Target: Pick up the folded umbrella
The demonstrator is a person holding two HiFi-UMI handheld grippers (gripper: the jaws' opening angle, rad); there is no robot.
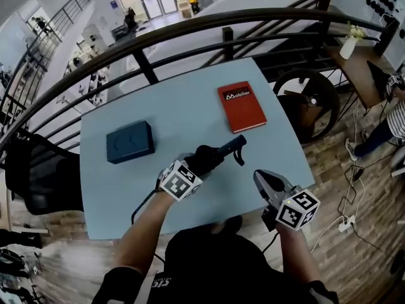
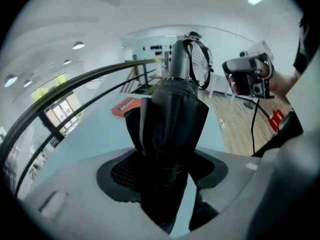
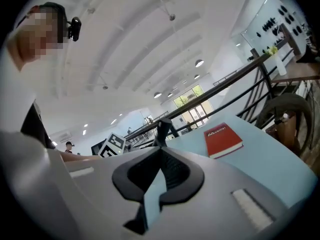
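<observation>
The folded black umbrella (image 1: pixel 218 154) hangs above the light blue table (image 1: pixel 190 100), and my left gripper (image 1: pixel 197 166) is shut on its fabric body. In the left gripper view the umbrella (image 2: pixel 170 119) fills the space between the pads, its grey handle and strap loop (image 2: pixel 181 59) pointing away. My right gripper (image 1: pixel 259 177) hovers over the table's near right edge with its jaws shut and nothing between them. In the right gripper view, the right gripper (image 3: pixel 161 149) has its tips touching, and the umbrella handle (image 3: pixel 163 129) shows just beyond.
A red book (image 1: pixel 242 106) lies on the table's far right. A dark blue box (image 1: pixel 130 142) sits at its left. Curved black railings (image 1: pixel 190 33) run behind the table. A black chair (image 1: pixel 44 176) stands to the left, and cables lie on the wooden floor (image 1: pixel 354 189) to the right.
</observation>
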